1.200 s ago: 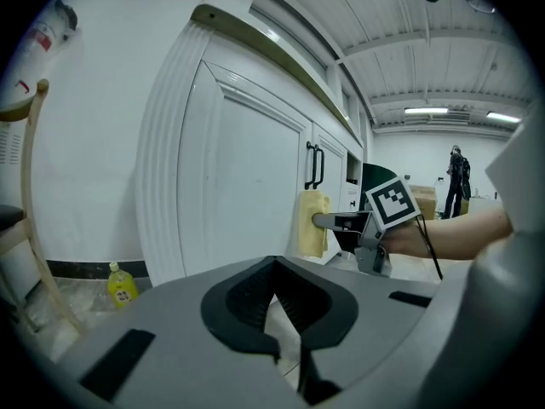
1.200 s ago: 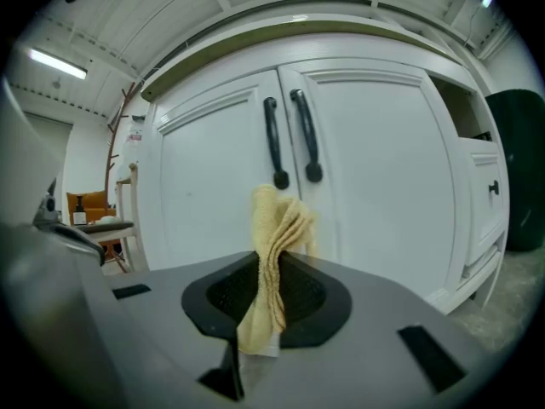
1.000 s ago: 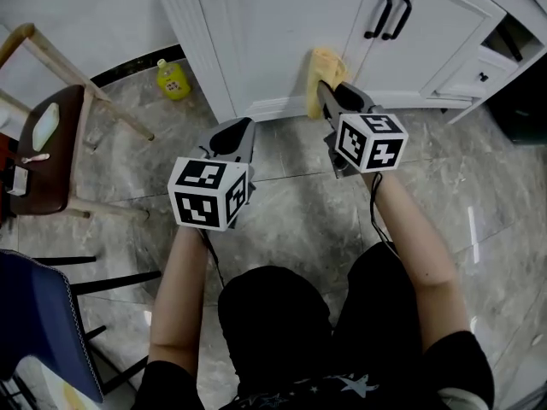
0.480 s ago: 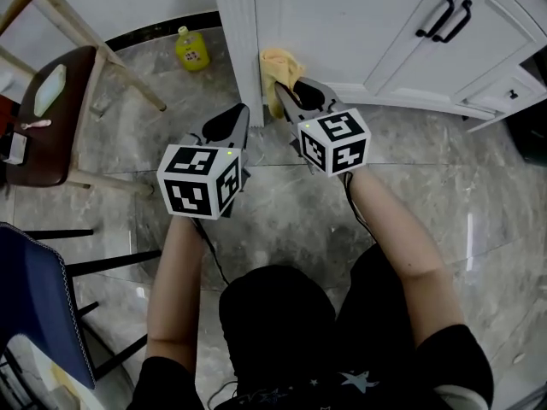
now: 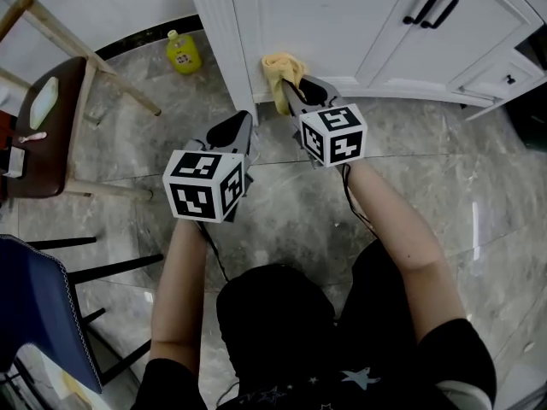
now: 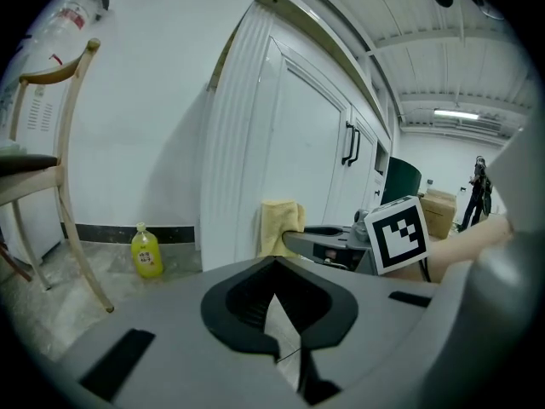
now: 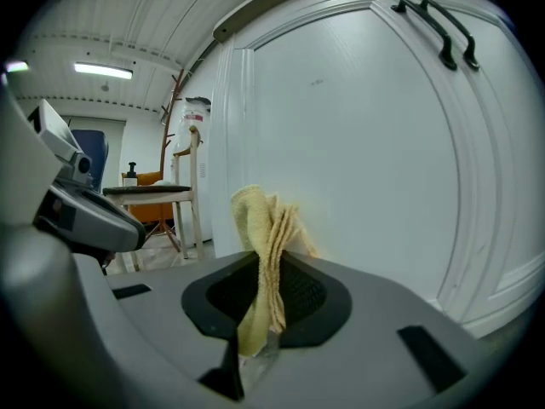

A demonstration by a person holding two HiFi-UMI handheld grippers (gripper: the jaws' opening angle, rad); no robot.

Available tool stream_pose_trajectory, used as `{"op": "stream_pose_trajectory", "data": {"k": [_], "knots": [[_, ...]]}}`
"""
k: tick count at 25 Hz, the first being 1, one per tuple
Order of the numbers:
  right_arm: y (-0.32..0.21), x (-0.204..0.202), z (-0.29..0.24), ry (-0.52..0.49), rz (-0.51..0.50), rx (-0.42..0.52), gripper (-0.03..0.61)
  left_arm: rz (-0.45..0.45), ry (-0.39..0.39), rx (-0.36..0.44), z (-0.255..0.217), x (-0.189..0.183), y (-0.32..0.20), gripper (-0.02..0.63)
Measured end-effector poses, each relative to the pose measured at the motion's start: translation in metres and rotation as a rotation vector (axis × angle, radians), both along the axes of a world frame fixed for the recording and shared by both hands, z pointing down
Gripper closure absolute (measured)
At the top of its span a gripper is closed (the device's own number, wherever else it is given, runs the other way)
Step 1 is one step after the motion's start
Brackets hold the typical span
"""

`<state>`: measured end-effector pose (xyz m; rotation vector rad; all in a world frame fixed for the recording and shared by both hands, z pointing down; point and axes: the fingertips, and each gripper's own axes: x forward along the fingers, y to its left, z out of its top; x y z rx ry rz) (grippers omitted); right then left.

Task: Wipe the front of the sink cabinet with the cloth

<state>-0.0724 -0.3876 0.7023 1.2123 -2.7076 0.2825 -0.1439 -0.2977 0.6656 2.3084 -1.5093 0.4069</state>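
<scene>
The right hand-held gripper (image 7: pixel 255 348) is clamped on a folded yellow cloth (image 7: pixel 266 228). The fabric is pinched between its jaws and stands up in a bunch beyond their tips. Straight ahead of this hand-held gripper is the white panelled sink cabinet (image 5: pixel 316 15), and the bunched cloth lies against the low part of its door. Just to the cloth's left is the fluted corner post (image 5: pixel 224 41). Up and to the right of the same hand-held gripper, a pair of black bar handles (image 5: pixel 432 0) sits on the cabinet doors, well apart from the cloth.

The left hand-held gripper (image 6: pixel 285 356) has its jaws drawn together at the tips with nothing between them. It hangs above the grey marble floor (image 5: pixel 282 203), just beside and a little behind the right one, pointing toward the cabinet corner. Ahead of it and to its left, a small yellow plastic bottle (image 6: pixel 146 251) stands on the floor by the white wall. Further to its left stands a wooden chair with a dark seat (image 5: pixel 51 135).
</scene>
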Motion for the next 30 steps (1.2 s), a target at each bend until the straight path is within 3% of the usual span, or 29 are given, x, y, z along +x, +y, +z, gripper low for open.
{"op": "stream_pose_trajectory", "data": {"k": [21,24,27,30], "knots": [[-0.018,0.206,-0.002,0.067,0.321,0.031,0.515,0.135,-0.096,-0.027,-0.008,0.094,0.019,0.598],[-0.007,0.222,-0.005,0.081,0.329,0.052,0.515,0.168,-0.086,-0.023,-0.009,0.107,0.026,0.598],[0.003,0.23,-0.02,0.108,0.3,0.092,0.515,0.219,-0.133,0.02,-0.022,0.128,0.026,0.598],[0.021,0.234,-0.035,0.144,0.265,0.072,0.515,0.231,-0.138,0.062,-0.044,0.148,0.031,0.598]]}}
